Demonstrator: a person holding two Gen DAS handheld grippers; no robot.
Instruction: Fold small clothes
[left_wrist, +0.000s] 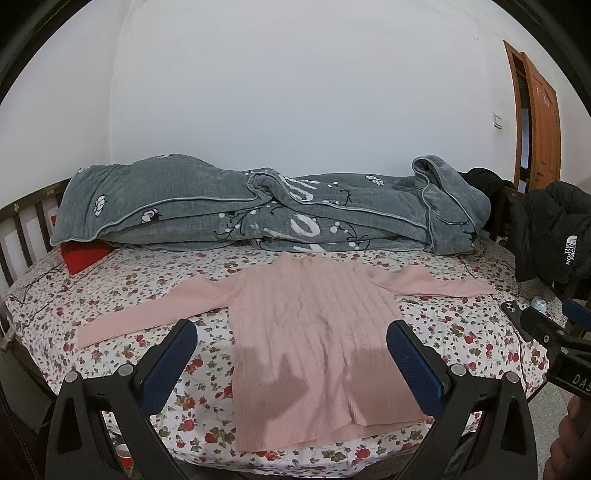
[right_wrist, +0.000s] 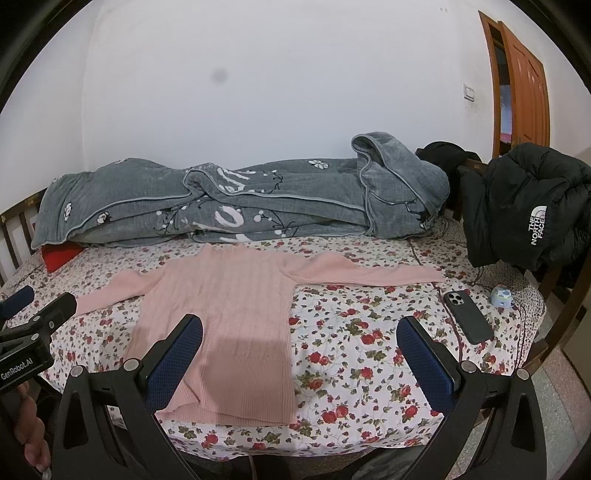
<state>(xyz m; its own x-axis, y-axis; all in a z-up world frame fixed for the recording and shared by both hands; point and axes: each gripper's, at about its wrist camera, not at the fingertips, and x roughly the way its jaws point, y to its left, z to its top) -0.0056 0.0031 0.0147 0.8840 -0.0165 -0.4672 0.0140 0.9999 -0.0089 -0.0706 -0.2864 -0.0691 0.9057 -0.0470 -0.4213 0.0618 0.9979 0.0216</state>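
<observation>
A pink ribbed sweater (left_wrist: 314, 332) lies flat on the flowered bedsheet (left_wrist: 155, 295), both sleeves spread out sideways, hem toward me. My left gripper (left_wrist: 291, 334) hovers open above the sweater's lower body, nothing between its blue pads. In the right wrist view the same sweater (right_wrist: 221, 314) sits left of centre. My right gripper (right_wrist: 299, 334) is open over the hem's right edge and the bare sheet (right_wrist: 369, 354), holding nothing. Each gripper shows at the other view's edge: the right gripper (left_wrist: 554, 332) and the left gripper (right_wrist: 33, 317).
A grey quilt (left_wrist: 258, 214) is bunched along the wall side of the bed. A red cloth (left_wrist: 83, 254) peeks out at far left. A black jacket (right_wrist: 524, 214) hangs at right. A dark phone (right_wrist: 467, 314) and a small blue case (right_wrist: 500, 295) lie on the sheet's right side.
</observation>
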